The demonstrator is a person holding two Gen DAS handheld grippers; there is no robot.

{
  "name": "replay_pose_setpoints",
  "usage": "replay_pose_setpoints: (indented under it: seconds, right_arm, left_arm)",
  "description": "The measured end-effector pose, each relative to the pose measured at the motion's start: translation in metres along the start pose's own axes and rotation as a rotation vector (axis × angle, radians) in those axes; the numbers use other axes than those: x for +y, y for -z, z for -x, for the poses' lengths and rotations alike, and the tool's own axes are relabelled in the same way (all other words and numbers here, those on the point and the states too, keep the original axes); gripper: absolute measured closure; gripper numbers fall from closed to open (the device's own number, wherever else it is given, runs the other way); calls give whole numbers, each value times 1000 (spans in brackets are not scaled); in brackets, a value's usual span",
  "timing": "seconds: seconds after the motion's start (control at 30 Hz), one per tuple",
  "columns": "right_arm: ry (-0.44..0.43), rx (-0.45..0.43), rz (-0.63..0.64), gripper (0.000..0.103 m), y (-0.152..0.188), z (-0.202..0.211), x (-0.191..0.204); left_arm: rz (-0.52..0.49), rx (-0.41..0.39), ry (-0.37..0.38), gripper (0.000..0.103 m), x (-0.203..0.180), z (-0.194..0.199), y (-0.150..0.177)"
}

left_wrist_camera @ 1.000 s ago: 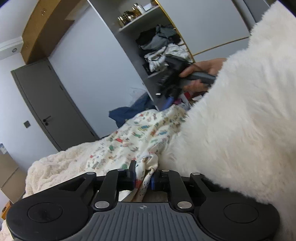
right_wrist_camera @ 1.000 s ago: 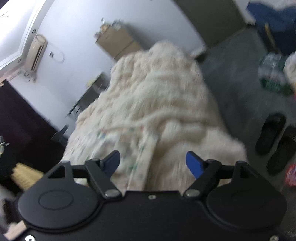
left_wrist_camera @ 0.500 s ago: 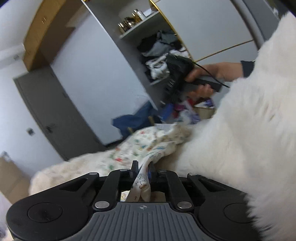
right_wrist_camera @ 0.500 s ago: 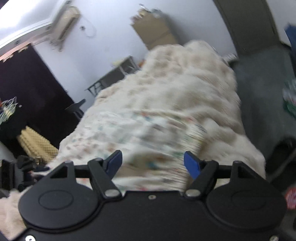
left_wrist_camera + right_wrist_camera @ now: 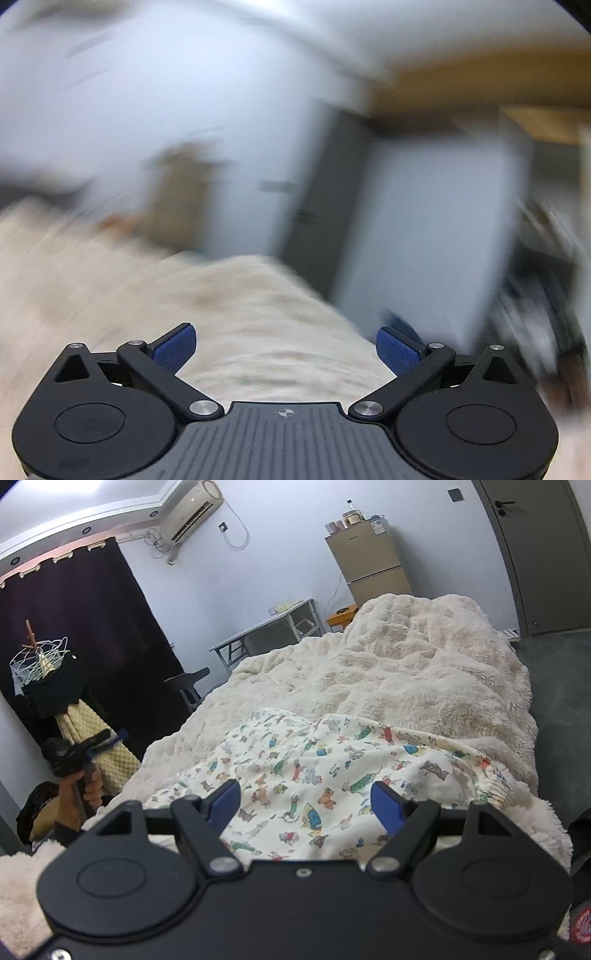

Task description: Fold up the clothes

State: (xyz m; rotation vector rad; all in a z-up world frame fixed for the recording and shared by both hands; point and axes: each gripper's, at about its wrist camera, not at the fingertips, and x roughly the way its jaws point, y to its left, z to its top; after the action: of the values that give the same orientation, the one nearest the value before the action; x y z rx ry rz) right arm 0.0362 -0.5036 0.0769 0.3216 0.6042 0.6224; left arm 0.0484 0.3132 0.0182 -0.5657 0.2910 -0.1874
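Holding both tongs wide, gripping nothing; printed garment (image 5: 332, 775) looking light, floppy; judging elastic cuff (image 5: 495, 788) firmest hold

A bed under a fluffy cream blanket (image 5: 424, 672) fills the room's middle. Behind it stand pale blue walls (image 5: 280, 554), a tan fridge (image 5: 369, 561), a grey folding table (image 5: 273, 627), a dark curtain (image 5: 92, 627), an air conditioner (image 5: 192, 507) and a grey door (image 5: 543, 554). Grey floor (image 5: 554, 686) lies along the bed's right edge.

black gripper (image 5: 306, 798) body – blue-padded jaws, silver screws
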Motion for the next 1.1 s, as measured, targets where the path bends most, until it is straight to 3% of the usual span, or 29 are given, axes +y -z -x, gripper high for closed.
replay_pose_setpoints:
  seconds: [0.07,0.13,0.2,0.23,0.3,0.37,0.4,0.43,0.47,0.5,0.57,0.67,0.73,0.8,0.97,1.07,1.1]
  right_arm:
    - [5,1,-6,27,0,-4,-2]
    - [10,-1,-10,27,0,-8,-3]
    - [11,-3,-9,27,-1,-10,-2]
    - [10,-5,-8,27,-1,-11,-2]
    - [4,-9,-4,27,-2,-12,1]
    - [1,-14,2,27,-3,-13,4]
    - [0,-16,4,27,-3,-13,5]
    - [0,-17,5,27,-3,-14,6]
    - [0,-17,5,27,-3,-14,6]
    - [2,-15,7,27,-2,-15,7]
    - [8,-9,16,27,-1,-17,8]
    - [11,-1,25,27,0,-21,10]
    - [9,8,33,27,1,-23,11]
    - [2,19,45,27,3,-27,13]
    - [4,48,66,27,5,-33,17]
    - [9,63,97,27,6,-31,24]
    - [7,63,108,26,6,-30,27]
  left_arm:
    - [173,41,-98,4,58,-8,12]
    - [457,92,-74,6,126,-21,45]
    - [722,95,85,6,170,-41,83]
    - [785,102,140,6,179,-60,97]
    - [800,119,135,7,178,-84,103]
    - [747,123,101,9,172,-110,97]
    - [723,124,84,23,170,-123,95]
    - [719,112,67,65,171,-127,91]
    - [715,99,50,95,172,-131,88]
    - [709,86,33,102,172,-134,84]
    - [650,29,19,102,165,-125,68]
    - [407,-148,8,102,133,-60,19]
    - [305,-236,-10,102,120,-17,2]
    - [279,-231,-70,101,113,0,4]
    - [337,-13,-318,91,138,-8,41]
    - [452,-5,-324,84,154,5,57]
    - [469,-12,-308,71,160,13,57]
